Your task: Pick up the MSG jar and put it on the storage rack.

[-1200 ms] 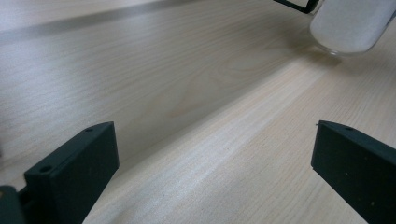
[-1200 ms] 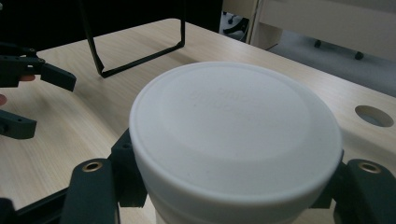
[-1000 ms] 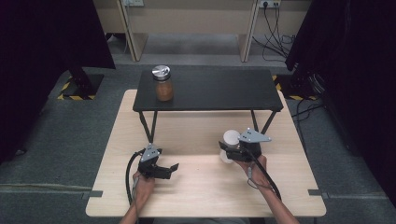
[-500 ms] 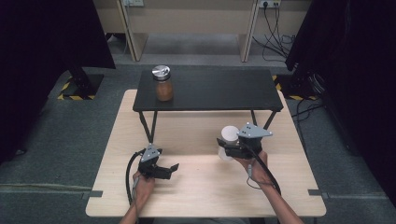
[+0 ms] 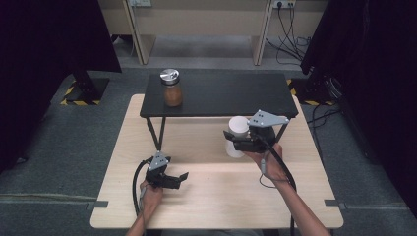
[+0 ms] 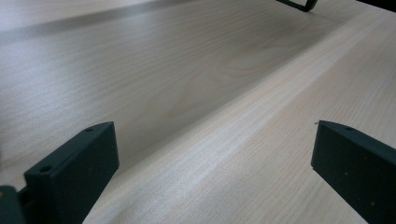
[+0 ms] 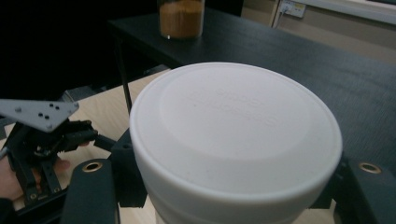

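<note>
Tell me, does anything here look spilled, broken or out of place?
Nothing stands out. The white container sits upright in the right gripper, lid on; the brown jar stands upright on the black shelf. No spills show.

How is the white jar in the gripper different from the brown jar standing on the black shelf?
The white jar is opaque white with a white lid; the brown jar is see-through, filled with brown stuff, with a shiny metal lid. The white jar is clamped in the right gripper above the wooden table; the brown jar stands free on the black shelf. Both are upright, lidded and round.
</note>
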Tool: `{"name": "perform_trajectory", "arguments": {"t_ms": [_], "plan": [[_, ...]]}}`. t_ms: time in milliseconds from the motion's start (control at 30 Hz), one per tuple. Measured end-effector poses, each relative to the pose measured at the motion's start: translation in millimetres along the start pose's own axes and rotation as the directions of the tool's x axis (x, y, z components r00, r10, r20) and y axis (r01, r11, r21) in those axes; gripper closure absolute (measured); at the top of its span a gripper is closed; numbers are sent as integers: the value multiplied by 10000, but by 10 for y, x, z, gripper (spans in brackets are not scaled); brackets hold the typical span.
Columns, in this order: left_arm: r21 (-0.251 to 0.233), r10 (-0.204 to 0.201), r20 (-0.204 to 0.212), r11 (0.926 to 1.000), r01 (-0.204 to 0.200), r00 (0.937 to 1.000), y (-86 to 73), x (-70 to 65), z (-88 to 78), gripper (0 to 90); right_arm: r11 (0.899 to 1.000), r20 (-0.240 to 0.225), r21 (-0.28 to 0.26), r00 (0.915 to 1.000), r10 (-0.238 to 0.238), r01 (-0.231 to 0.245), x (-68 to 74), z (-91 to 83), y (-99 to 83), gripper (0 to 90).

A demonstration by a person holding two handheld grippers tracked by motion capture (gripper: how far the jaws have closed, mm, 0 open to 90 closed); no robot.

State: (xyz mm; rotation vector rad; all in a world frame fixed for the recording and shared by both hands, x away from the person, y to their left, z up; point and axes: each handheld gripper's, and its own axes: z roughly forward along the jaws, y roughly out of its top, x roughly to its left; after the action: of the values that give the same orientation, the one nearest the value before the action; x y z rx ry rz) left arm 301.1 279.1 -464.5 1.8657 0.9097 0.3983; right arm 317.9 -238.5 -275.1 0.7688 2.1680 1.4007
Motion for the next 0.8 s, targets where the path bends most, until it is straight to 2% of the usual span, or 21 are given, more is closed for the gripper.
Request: {"name": "perform_trajectory", "arguments": {"t_ms": [367, 567, 800], "plan": [[33, 15, -2, 10000, -15, 10000, 6, -2, -1, 1, 9999, 143, -120, 9999, -11, 13, -36, -50, 543, 343], [25, 14, 3, 10000, -14, 10000, 5, -1, -1, 1, 10000, 318, -70, 9995, -2, 5, -50, -3, 841, 343], [64, 46, 13, 10000, -46, 10000, 11, 0, 0, 1, 9999, 766, 109, 9970, 63, -71, -67, 141, 1176, 343]]}}
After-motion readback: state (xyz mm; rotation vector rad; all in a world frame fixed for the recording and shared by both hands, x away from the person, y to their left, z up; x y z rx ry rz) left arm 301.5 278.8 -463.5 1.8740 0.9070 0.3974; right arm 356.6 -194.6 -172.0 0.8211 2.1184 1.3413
